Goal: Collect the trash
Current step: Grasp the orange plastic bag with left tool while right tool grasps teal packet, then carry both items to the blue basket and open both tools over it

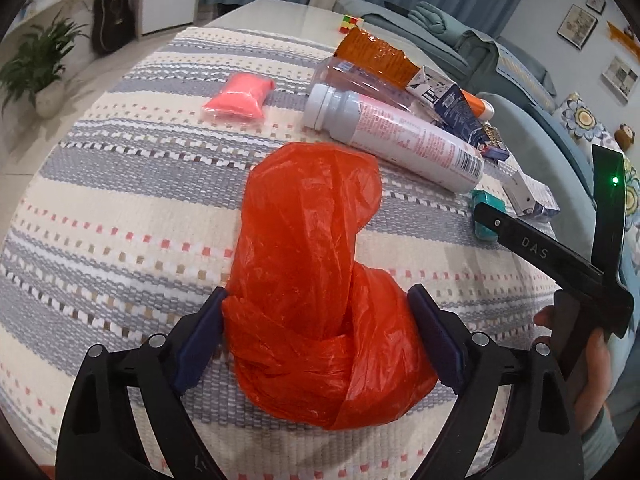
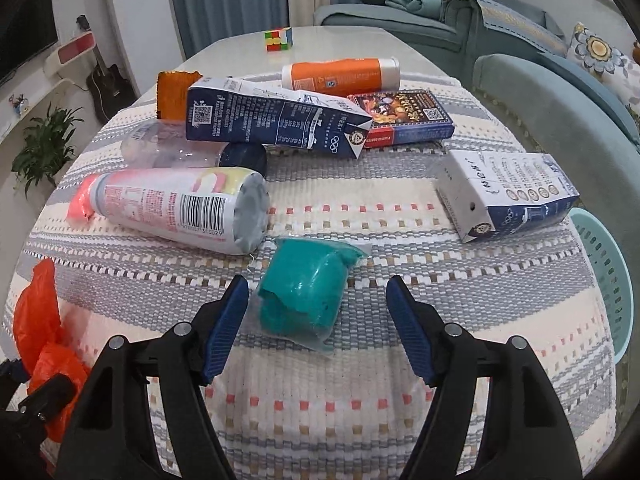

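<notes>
Teal sofa [image 2: 440, 16], blue curtains [image 2: 224, 4]

In the right wrist view the crumpled orange plastic bag [image 2: 38, 320] is cut off by the left edge, and a black clamp part hides its lower folds. The clear plastic bottle with a dark blue cap [image 2: 176, 146] lies partly behind the long dark blue milk carton [image 2: 276, 120], which also covers most of the orange crinkled snack wrapper [image 2: 174, 92]. The pale green plastic basket [image 2: 604, 280] shows only a slice of rim past the surface's right side. In the left wrist view the teal lump in clear film [image 1: 486, 216] sits half behind the right hand-held gripper's black arm [image 1: 532, 248]. Print on the labels is too small to read.
</notes>
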A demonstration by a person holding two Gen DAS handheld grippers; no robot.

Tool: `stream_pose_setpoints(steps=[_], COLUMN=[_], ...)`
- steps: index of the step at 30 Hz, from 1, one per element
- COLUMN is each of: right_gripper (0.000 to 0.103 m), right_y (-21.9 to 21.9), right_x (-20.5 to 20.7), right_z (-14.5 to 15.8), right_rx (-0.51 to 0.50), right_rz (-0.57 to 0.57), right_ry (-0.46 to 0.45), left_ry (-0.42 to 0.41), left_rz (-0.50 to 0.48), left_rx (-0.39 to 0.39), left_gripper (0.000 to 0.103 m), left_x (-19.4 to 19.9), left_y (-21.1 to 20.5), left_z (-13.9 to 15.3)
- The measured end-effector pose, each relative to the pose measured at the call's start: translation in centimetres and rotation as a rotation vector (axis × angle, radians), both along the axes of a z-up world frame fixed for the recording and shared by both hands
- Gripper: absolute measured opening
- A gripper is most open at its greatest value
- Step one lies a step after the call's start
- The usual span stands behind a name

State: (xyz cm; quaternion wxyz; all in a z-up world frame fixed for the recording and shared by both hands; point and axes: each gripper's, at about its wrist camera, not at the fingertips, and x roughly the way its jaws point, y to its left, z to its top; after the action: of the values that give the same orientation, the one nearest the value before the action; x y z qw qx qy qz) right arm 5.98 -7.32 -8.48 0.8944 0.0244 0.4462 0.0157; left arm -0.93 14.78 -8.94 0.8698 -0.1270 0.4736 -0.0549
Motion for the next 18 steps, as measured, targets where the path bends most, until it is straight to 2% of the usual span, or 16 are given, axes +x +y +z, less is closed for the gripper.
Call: stream_pose_setpoints(steps=[1, 5, 6, 8, 10, 14, 18], right_gripper=[0.067, 0.039, 0.037, 0.036, 0.035, 0.035, 0.035], right_y=[0.0, -0.1, -0.2, -0.4, -0.6, -2.1, -4.7], right_x=[0.1, 0.4, 0.3, 0.1, -0.5, -2.0, -3.0], right_z=[-0.2, -0.6, -0.5, -0.3, 0.2, 2.4, 5.1], right_rx=[0.001, 0.003, 0.008, 0.022, 0.025, 0.023, 0.031], right_rz=[-0.001, -0.002, -0.003, 0.004, 0.001, -0.010, -0.035], right_ry=[0.010, 0.032, 0.028, 0.020, -0.004, -0.071, -0.121], left_ry=[-0.003, -0.035, -0.042, -0.069, -0.083, -0.127, -0.205], left_rz=[-0.007, -0.019, -0.021, -0.024, -0.029, -0.066, -0.131], left_rx=[0.013, 0.038, 0.045, 0.043, 0.025, -0.017, -0.054], left_gripper=[0.081, 0.063, 0.060, 0.051, 0.048, 0.044, 0.044], left_x=[0.0, 0.0, -0.1, -0.2, -0.3, -0.3, -0.4], left_y=[-0.3, -1.3, -1.5, -1.8, -2.0, -3.3, -6.0], left_z=[0.1, 0.6, 0.8, 1.3, 1.8, 3.2, 6.2])
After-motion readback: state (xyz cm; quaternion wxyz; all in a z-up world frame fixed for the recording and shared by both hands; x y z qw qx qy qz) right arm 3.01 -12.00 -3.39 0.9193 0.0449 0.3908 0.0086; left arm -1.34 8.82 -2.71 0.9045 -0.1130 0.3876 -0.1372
